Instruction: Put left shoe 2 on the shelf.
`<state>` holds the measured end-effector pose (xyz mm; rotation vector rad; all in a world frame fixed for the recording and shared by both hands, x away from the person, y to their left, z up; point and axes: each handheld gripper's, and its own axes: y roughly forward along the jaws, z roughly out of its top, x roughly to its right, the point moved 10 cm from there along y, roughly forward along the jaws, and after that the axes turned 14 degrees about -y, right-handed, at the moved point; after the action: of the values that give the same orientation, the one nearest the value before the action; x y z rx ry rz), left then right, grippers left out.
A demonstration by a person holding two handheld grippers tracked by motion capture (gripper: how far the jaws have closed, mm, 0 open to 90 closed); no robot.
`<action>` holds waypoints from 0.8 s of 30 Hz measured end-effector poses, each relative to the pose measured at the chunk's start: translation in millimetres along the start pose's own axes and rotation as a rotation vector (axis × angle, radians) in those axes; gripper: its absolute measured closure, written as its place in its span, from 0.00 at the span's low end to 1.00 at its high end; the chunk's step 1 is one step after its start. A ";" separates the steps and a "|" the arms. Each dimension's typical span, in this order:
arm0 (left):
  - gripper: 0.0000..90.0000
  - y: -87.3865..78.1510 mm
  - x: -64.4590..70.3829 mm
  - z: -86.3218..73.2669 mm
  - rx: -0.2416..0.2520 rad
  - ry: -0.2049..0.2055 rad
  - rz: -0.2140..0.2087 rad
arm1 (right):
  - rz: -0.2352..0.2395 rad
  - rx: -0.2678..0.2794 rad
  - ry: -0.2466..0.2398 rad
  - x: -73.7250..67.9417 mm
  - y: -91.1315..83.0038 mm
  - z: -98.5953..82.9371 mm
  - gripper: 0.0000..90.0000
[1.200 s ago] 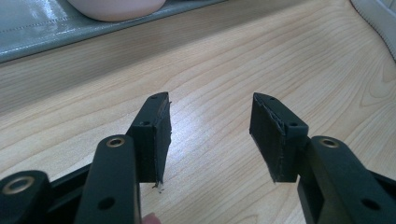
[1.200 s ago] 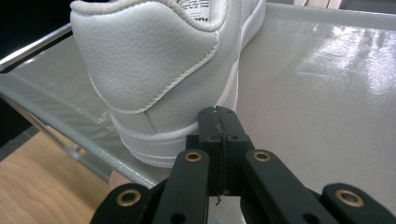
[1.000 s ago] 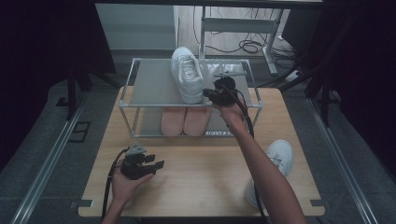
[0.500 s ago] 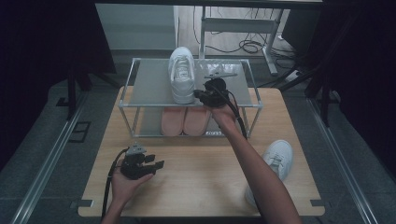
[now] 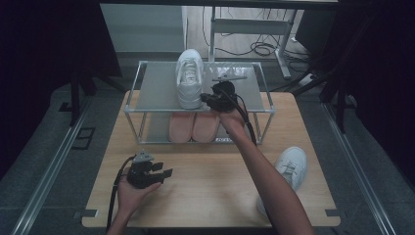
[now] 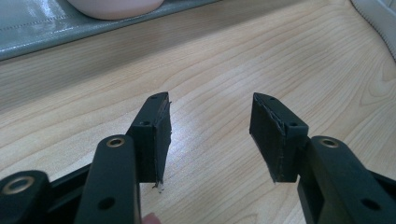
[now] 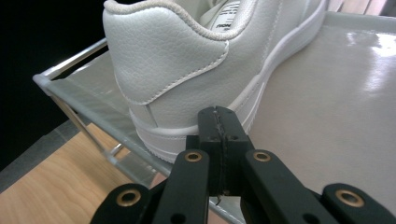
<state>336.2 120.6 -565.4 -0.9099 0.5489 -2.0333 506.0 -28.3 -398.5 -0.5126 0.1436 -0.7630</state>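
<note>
Wooden table (image 5: 215, 196) carries a two-tier rack (image 5: 156, 88), dark floor all round. Stretched forward, the right gripper (image 5: 211, 99) has its fingers pressed together, empty, tips at the heel of the white shoe (image 5: 189, 77) on the top shelf, near the shelf's front edge. Low on the near table, the left gripper (image 5: 164, 173) lies level, fingers apart over bare wood, with open room ahead.

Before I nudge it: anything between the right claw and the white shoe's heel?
Nothing: right claw, shut, sits against white shoe heel in right gripper view.
</note>
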 end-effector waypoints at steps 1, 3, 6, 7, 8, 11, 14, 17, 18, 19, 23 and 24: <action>0.54 -0.2 -0.3 0.2 0.001 0.000 0.000 | -0.001 0.000 -0.004 -1.3 0.8 0.5 1.00; 0.54 -0.4 -0.5 0.3 0.003 -0.001 -0.001 | 0.000 -0.002 -0.008 -2.2 1.4 1.3 1.00; 0.54 -0.3 -0.2 0.0 0.000 0.001 -0.001 | 0.000 -0.003 -0.010 -2.8 1.8 1.3 1.00; 0.54 -0.3 -0.1 0.0 0.001 0.001 -0.001 | 0.001 -0.003 -0.009 -2.7 1.6 1.1 1.00; 0.54 -0.4 -0.1 0.1 0.002 0.000 -0.002 | 0.001 -0.005 -0.010 -2.4 1.3 0.7 1.00; 0.54 -0.9 -0.4 0.7 0.008 -0.004 -0.003 | -0.006 -0.001 -0.012 0.2 -0.9 -0.1 1.00; 0.54 -1.4 -1.6 0.5 0.005 -0.004 0.001 | -0.016 0.003 -0.024 3.1 -7.0 -0.4 1.00; 0.54 -0.5 -1.3 0.1 0.006 -0.007 -0.001 | -0.020 0.006 -0.033 6.1 -16.4 -1.5 1.00; 0.54 -0.3 -1.3 0.0 0.005 -0.006 -0.001 | -0.023 0.008 -0.036 7.2 -19.9 -2.0 1.00; 0.54 -0.2 -1.2 0.0 0.005 -0.005 0.000 | -0.026 0.009 -0.038 8.1 -23.7 -2.7 1.00; 0.54 -0.1 -1.2 -0.7 -0.002 -0.002 0.006 | -0.043 0.013 -0.049 11.7 -37.9 -7.1 1.00; 0.54 0.2 -1.0 -0.9 -0.002 -0.001 0.006 | -0.044 0.013 -0.049 12.3 -41.1 -8.6 1.00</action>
<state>336.0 121.4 -566.4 -0.9095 0.5525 -2.0275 486.6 -65.1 -385.0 -0.5229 0.0820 -0.7929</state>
